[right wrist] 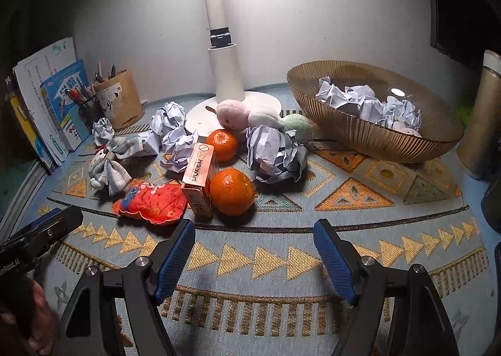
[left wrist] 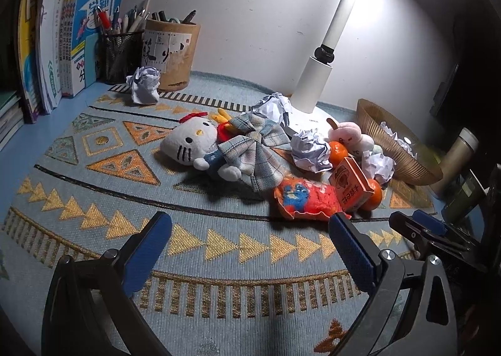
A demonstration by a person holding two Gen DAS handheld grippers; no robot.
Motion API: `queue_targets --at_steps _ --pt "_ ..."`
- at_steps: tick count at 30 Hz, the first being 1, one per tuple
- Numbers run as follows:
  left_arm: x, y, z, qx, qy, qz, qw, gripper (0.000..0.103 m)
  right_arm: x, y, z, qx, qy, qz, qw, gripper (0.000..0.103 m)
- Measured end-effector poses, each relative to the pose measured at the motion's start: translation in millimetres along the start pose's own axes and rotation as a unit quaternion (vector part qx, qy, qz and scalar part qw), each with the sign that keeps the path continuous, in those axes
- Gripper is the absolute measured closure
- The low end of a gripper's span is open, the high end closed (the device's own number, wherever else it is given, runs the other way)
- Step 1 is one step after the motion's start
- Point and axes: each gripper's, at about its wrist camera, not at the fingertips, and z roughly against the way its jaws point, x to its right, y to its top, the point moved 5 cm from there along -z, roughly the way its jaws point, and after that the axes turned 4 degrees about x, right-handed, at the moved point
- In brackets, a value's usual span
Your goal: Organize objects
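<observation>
A heap of objects lies on the patterned mat [left wrist: 219, 246]: a white cat plush [left wrist: 191, 144] with a plaid bow [left wrist: 253, 149], a red snack packet [left wrist: 305, 198], an orange carton [left wrist: 352, 184], two oranges [right wrist: 231, 191], crumpled paper balls [right wrist: 275, 152] and a pink plush [right wrist: 233, 113]. My left gripper [left wrist: 250, 231] hovers open over bare mat just short of the packet. My right gripper [right wrist: 253, 237] also stands open, empty, in front of the nearer orange [right wrist: 231, 191]. The brown ribbed bowl [right wrist: 360, 134] holds several paper balls.
A white lamp [right wrist: 225, 74] rises behind the heap. Books [left wrist: 62, 43] and two pen holders [left wrist: 170, 54] stand at the back left, with one paper ball [left wrist: 144, 85] before them. A metal flask [right wrist: 479, 118] stands right of the bowl. A hand [right wrist: 28, 321] shows at the lower left.
</observation>
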Motion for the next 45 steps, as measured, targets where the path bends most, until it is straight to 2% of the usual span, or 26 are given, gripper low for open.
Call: queue_targets --at_steps 5,8,10,14,18,21,25,30,31,32,33,34,35,36,39,41,45 --pt "-1 2 4 0.007 0.0 0.001 1.0 0.003 -7 3 3 0.01 0.002 0.014 1.0 0.026" --pt "-12 9 7 -0.002 -0.011 0.024 0.9996 0.004 -17 10 5 0.009 0.023 0.02 0.999 0.026" --pt "-27 23 13 -0.002 -0.016 0.046 0.9988 0.004 -30 21 7 0.008 0.037 0.033 0.999 0.026" --pt "-75 69 15 0.009 0.024 0.073 0.997 0.004 -57 59 -2 0.004 0.079 0.026 0.997 0.026" --pt "-114 113 -21 0.002 0.074 0.055 0.9957 0.004 -80 98 -39 -0.024 0.103 0.0 0.994 0.026" --pt "-132 130 -62 -0.008 0.096 0.043 0.9944 0.004 -98 109 -85 -0.078 0.099 0.011 0.992 0.026" --pt "-144 141 -105 -0.029 0.103 0.039 0.9935 0.004 -111 122 -123 -0.105 0.114 -0.008 0.988 0.026" --pt "-151 149 -136 -0.035 0.107 0.04 0.9929 0.005 -122 125 -160 -0.135 0.09 -0.002 0.987 0.026" --pt "-150 149 -140 -0.035 0.104 0.04 0.9931 0.007 -123 125 -163 -0.137 0.079 0.006 0.987 0.027" --pt "-149 149 -144 -0.037 0.105 0.037 0.9931 0.015 -125 126 -164 -0.131 0.072 0.016 0.989 0.033" --pt "-148 147 -147 -0.04 0.103 0.034 0.9932 0.027 -127 126 -166 -0.131 0.073 0.023 0.988 0.039" --pt "-146 146 -150 -0.045 0.1 0.03 0.9935 0.033 -128 124 -167 -0.134 0.079 0.022 0.988 0.048" --pt "-145 143 -153 -0.05 0.1 0.026 0.9935 0.044 -128 123 -167 -0.135 0.087 0.016 0.987 0.053" --pt "-144 141 -155 -0.052 0.101 0.02 0.9933 0.058 -127 122 -167 -0.136 0.091 0.012 0.986 0.056" --pt "-141 137 -150 -0.048 0.1 0.0 0.9938 0.068 -126 123 -160 -0.121 0.092 0.015 0.988 0.064" --pt "-138 136 -138 -0.042 0.083 0.002 0.9957 0.068 -123 128 -147 -0.1 0.095 0.014 0.99 0.073" --pt "-115 139 -94 -0.011 0.059 -0.011 0.9982 0.068 -112 142 -99 -0.047 0.11 0.004 0.993 0.08"
